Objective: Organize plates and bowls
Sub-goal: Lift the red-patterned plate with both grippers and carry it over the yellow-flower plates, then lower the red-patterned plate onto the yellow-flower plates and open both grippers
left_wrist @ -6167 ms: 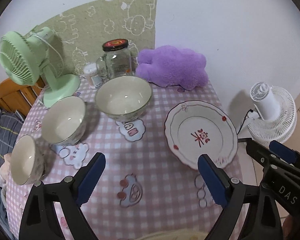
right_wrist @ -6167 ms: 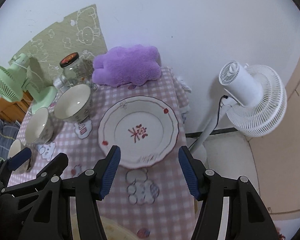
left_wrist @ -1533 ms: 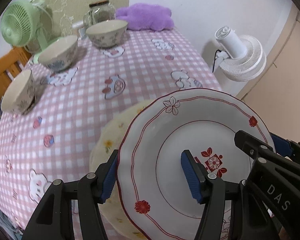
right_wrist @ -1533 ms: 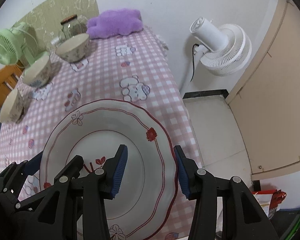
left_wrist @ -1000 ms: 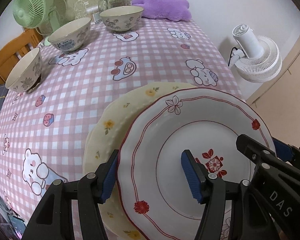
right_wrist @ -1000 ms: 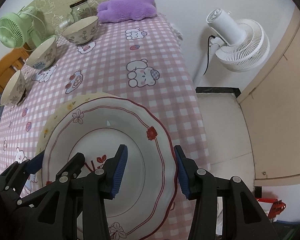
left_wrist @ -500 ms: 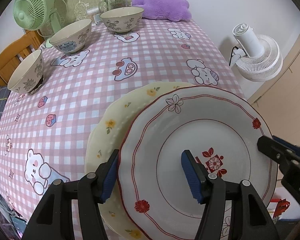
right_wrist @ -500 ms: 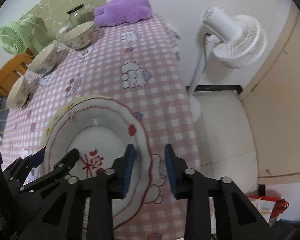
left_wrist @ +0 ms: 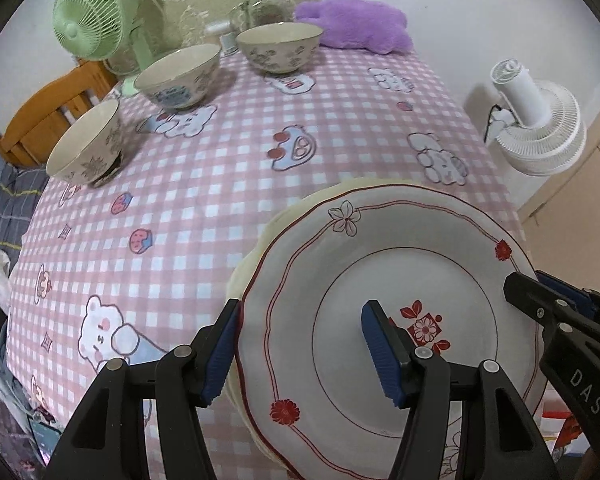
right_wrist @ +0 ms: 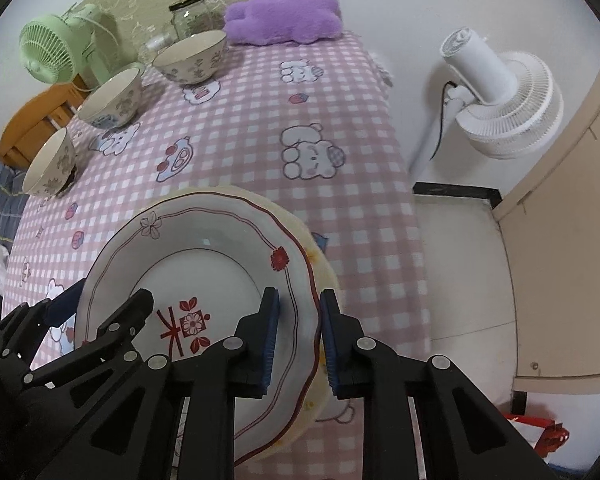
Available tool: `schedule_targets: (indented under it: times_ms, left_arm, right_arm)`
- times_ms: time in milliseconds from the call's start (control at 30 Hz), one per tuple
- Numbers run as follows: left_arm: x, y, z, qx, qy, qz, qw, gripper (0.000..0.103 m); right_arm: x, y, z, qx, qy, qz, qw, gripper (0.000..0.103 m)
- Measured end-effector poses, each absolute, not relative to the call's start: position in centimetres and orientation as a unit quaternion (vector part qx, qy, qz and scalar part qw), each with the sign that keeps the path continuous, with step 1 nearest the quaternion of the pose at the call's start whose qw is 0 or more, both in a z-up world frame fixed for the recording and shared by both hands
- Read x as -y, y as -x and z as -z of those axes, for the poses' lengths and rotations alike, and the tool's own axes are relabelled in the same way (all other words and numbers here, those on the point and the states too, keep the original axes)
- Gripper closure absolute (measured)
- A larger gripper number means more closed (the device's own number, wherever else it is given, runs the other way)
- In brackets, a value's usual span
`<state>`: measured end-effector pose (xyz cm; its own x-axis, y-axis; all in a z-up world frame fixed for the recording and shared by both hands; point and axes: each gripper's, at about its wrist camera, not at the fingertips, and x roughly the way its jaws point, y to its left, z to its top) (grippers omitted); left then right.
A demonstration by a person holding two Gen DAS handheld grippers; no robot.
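Both wrist views look steeply down, close over red-trimmed plate [left_wrist: 388,320] at bench [left_wrist: 228,168] near edge. Left view from plate's 8 o'clock, right from 4 o'clock. Shared: plate, bowls, fans beyond.

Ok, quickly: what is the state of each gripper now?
Left gripper: astride the white plate rim; grip cannot be told.
Right gripper: jaws just closed further, shut on white plate rim.

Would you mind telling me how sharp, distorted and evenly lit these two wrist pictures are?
Left wrist view: sharp throughout, strong fisheye bulge bending the tablecloth, dark corners, soft shadows beside the bowls. Right wrist view: equally sharp, the same bulge curving the white fan, a small glare patch on the red-rimmed plate.
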<state>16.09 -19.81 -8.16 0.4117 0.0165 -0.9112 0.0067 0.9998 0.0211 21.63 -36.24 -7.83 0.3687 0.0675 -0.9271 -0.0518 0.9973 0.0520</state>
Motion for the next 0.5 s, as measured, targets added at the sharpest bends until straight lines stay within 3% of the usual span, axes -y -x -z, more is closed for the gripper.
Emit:
schedule_targets:
  times_ms: [400,500]
  left_arm:
    - [20.7,-16.0,8.8,-0.529,-0.062,-0.03,0.846,0.041]
    - [21.0,-15.9,9.0,-0.527,-0.07,-0.028,0.846,0.037]
  right_arm:
    - [34.8,-22.0,9.2,-0.571,0.019,-0.032,0.82,0.077]
    - [34.6,-21.9,9.2,-0.568,0.027,-0.029,0.822,0.077]
